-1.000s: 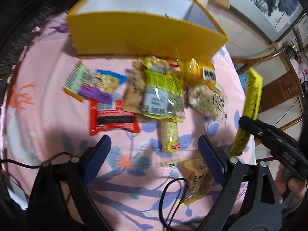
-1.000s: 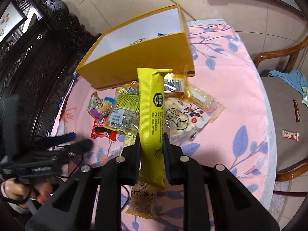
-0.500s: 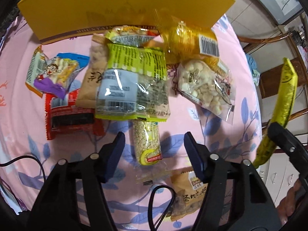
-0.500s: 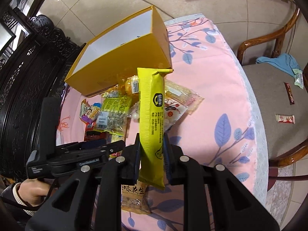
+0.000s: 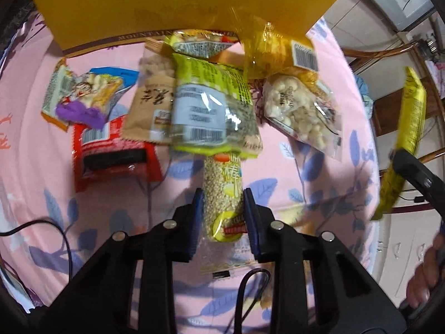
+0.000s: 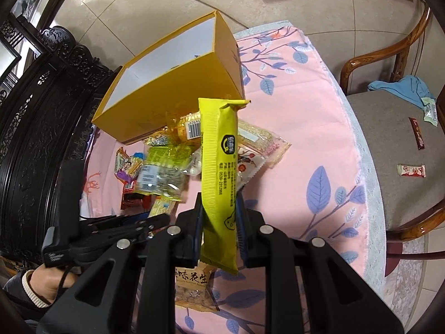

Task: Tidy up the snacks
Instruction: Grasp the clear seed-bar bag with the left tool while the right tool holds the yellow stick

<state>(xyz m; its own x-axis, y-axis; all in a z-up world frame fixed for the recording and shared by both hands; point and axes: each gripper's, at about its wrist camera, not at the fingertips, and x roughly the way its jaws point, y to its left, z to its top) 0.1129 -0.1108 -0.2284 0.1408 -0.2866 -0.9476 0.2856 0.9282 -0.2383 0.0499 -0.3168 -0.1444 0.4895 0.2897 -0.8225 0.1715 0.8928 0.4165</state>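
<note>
A pile of snack packets (image 5: 211, 105) lies on the pink floral tablecloth (image 5: 33, 144) in front of an open yellow box (image 5: 178, 8). My left gripper (image 5: 221, 196) has closed around a clear tube-shaped grain snack bar (image 5: 224, 194) that lies on the cloth, its far end under a green packet. My right gripper (image 6: 218, 203) is shut on a long yellow snack packet (image 6: 219, 167) and holds it upright above the table; that packet also shows in the left wrist view (image 5: 403, 150). The yellow box (image 6: 172, 83) looks mostly empty inside.
A red packet (image 5: 111, 153), a cartoon packet (image 5: 83, 94) and a clear bag of white puffs (image 5: 297, 111) lie around the pile. A brown peanut packet (image 6: 192, 286) sits under my right gripper. A wooden chair (image 6: 389, 128) with small wrappers stands right of the table.
My left gripper moved forward and down to the grain bar and closed its fingers around it. My right gripper kept the yellow packet and drifted right, away from the box.
</note>
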